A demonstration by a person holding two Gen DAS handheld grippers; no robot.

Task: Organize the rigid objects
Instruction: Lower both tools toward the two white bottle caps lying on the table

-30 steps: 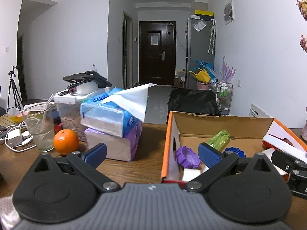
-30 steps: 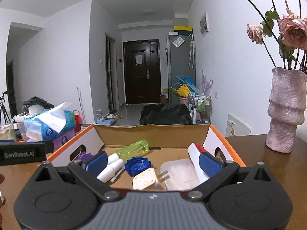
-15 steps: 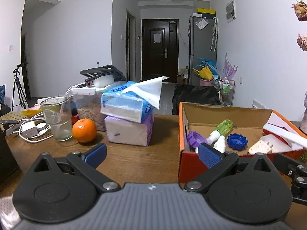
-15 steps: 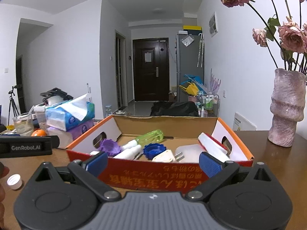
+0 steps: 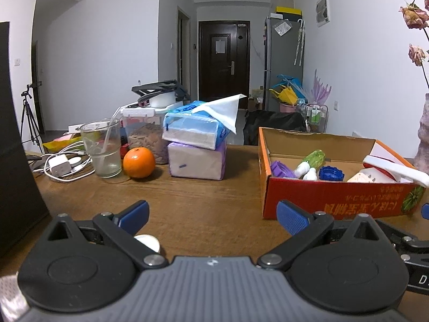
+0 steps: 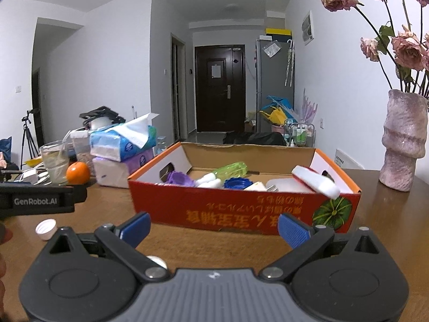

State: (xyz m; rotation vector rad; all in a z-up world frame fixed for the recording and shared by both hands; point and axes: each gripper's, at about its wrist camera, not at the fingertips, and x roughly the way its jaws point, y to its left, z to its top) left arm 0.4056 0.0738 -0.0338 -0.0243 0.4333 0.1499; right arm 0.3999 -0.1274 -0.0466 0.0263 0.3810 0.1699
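We see the orange cardboard box standing on the wooden counter, with its printed front wall facing us and the print upside down. Inside it lie a purple ridged cap, a green bottle on its side, small white bottles, a blue ridged cap, a cream plug adapter and a white-and-red piece leaning over the right front corner. A pale flat item behind the adapter is too hidden by the box wall for us to tell what it is.

Our right gripper hangs just before the box front, its blue-padded fingers spread wide and holding nothing. Our left gripper sits to the left of the box, fingers equally wide and empty. From the right wrist view its black body shows at the left edge, cut off by the frame.

A small white cap lies open side up on the counter, left of the right gripper; in the left wrist view a white round thing, half hidden behind the left finger, may be the same cap, but we cannot tell.

Farther left stand two stacked tissue packs, an orange, a glass with a straw and a white charger with cables. A pink vase of dried roses stands right of the box.
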